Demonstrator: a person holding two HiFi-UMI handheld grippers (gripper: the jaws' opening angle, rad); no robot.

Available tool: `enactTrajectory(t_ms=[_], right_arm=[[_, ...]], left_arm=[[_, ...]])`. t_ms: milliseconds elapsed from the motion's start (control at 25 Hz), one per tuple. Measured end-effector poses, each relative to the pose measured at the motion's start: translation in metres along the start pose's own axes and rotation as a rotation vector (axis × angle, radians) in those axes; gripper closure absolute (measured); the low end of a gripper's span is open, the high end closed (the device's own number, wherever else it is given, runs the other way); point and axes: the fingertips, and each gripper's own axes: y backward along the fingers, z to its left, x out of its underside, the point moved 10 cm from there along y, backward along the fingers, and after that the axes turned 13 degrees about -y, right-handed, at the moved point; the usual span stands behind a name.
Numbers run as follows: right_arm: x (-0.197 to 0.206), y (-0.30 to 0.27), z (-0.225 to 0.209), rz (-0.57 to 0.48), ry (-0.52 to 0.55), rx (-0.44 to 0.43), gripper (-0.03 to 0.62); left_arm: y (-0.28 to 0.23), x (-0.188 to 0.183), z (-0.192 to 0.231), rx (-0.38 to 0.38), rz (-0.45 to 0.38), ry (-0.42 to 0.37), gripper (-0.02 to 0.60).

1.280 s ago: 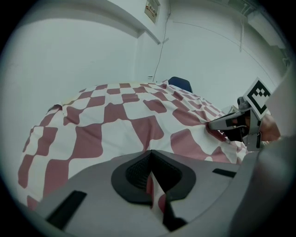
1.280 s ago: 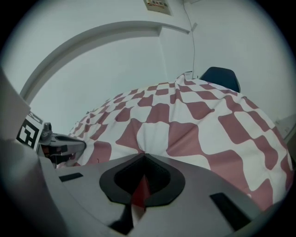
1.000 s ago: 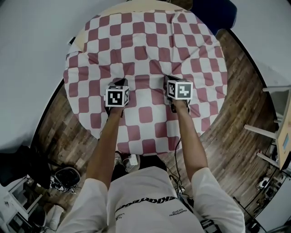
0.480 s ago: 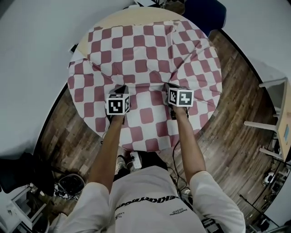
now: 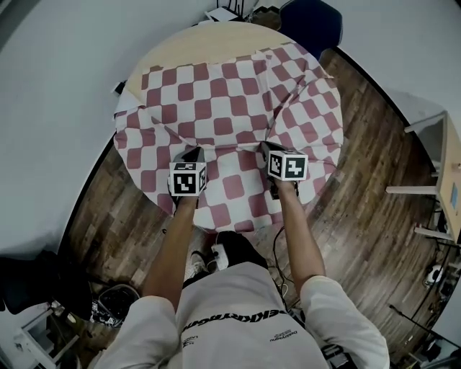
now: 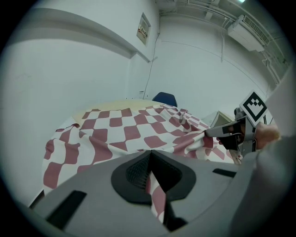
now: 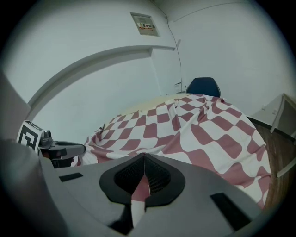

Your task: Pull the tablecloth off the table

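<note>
A red-and-white checked tablecloth [image 5: 223,94] lies over a round wooden table [image 5: 194,45], whose far part shows bare. My left gripper [image 5: 191,153] is shut on a pinched fold of the cloth near its front middle, and the fabric runs between the jaws in the left gripper view [image 6: 150,178]. My right gripper [image 5: 268,148] is shut on a second fold beside it, seen pinched in the right gripper view [image 7: 141,183]. The tablecloth [image 7: 199,129] is stretched into taut ridges from both grips toward the far side. Its front edge hangs off the table toward the person.
A dark blue chair [image 5: 311,20] stands behind the table. Papers [image 5: 223,13] lie at the far rim. White walls close in on the left. Wood floor [image 5: 374,180] surrounds the table, with light furniture [image 5: 439,166] at the right and cables and gear at the lower left.
Both grippers have drawn back toward the person and risen, dragging the cloth with them. More bare wood shows at the table's far side, and the folds have tightened.
</note>
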Motion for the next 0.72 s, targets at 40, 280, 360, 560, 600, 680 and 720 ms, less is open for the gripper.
enactTrajectory(t_ms=[40, 280, 360, 560, 600, 680, 720], right_arm=[[0.005, 0.006, 0.003, -0.011, 0.009, 0.005, 0.56], [0.042, 0.041, 0.026, -0.085, 0.032, 0.019, 0.56], [0.05, 0.052, 0.032, -0.106, 0.028, 0.023, 0.56], [0.068, 0.08, 0.042, -0.16, 0.015, 0.016, 0.56], [0.075, 0.085, 0.042, -0.171, 0.016, 0.019, 0.56], [0.098, 0.091, 0.039, -0.197, 0.024, 0.02, 0.56], [0.11, 0.094, 0.038, -0.21, 0.027, 0.019, 0.56]], left_arm=[[0.006, 0.004, -0.003, 0.0, -0.007, -0.001, 0.566], [0.047, 0.03, -0.016, -0.008, -0.064, -0.003, 0.566], [0.058, 0.032, -0.018, -0.007, -0.078, -0.005, 0.566], [0.085, 0.039, -0.029, -0.014, -0.114, -0.004, 0.566], [0.089, 0.045, -0.033, -0.014, -0.123, -0.004, 0.566], [0.096, 0.065, -0.043, -0.014, -0.149, -0.003, 0.566], [0.1, 0.076, -0.048, -0.014, -0.163, -0.004, 0.566]])
